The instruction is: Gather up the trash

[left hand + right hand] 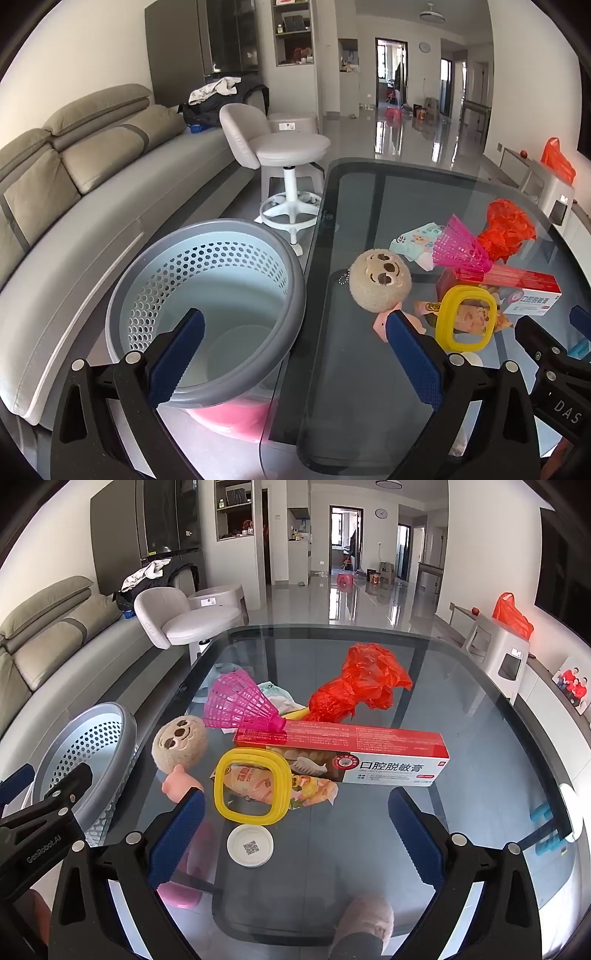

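Observation:
Trash lies in a cluster on the glass table (332, 867): a crumpled red plastic bag (358, 683), a red-and-white toothpaste box (343, 746), a snack wrapper (310, 788) under a yellow ring (251, 757), a pink shuttlecock (240, 701) and a white round lid (250, 845). A plush toy (179, 744) sits to the left of them. My right gripper (295, 801) is open above the lid, holding nothing. My left gripper (293, 321) is open too, spanning the rim of the grey perforated basket (207, 310) and the table edge (314, 332).
The basket stands on something pink (229, 413) beside the table's left edge. A grey sofa (92, 184) runs along the left and a white swivel chair (288, 151) stands beyond the table. Under the glass a slippered foot (365, 923) shows.

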### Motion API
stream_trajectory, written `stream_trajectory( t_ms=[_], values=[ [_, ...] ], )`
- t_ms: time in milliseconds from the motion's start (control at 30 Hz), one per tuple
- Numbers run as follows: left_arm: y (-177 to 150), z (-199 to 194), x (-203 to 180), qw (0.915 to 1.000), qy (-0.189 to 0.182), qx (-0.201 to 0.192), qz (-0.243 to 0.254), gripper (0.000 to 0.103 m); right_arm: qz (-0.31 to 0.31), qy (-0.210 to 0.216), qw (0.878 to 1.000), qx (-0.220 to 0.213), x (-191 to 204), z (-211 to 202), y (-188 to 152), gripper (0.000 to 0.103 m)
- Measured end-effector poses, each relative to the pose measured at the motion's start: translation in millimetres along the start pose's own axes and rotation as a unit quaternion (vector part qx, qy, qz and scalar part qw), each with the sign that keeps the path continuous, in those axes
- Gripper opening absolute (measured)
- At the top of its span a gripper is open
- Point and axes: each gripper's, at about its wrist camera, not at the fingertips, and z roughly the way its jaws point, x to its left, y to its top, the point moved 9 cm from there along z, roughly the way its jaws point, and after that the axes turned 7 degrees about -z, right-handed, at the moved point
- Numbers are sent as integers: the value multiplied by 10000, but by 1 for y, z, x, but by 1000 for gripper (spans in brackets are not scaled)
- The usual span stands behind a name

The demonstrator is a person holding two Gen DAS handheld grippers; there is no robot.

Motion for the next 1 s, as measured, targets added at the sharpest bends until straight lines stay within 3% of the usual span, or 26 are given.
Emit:
stream_trajectory(
  t_ms=[1000],
  values=[
    [0, 6, -3, 10000, 11, -16, -7, 97, 19, -9, 10000, -34, -2, -4, 2, 95]
  ],
)
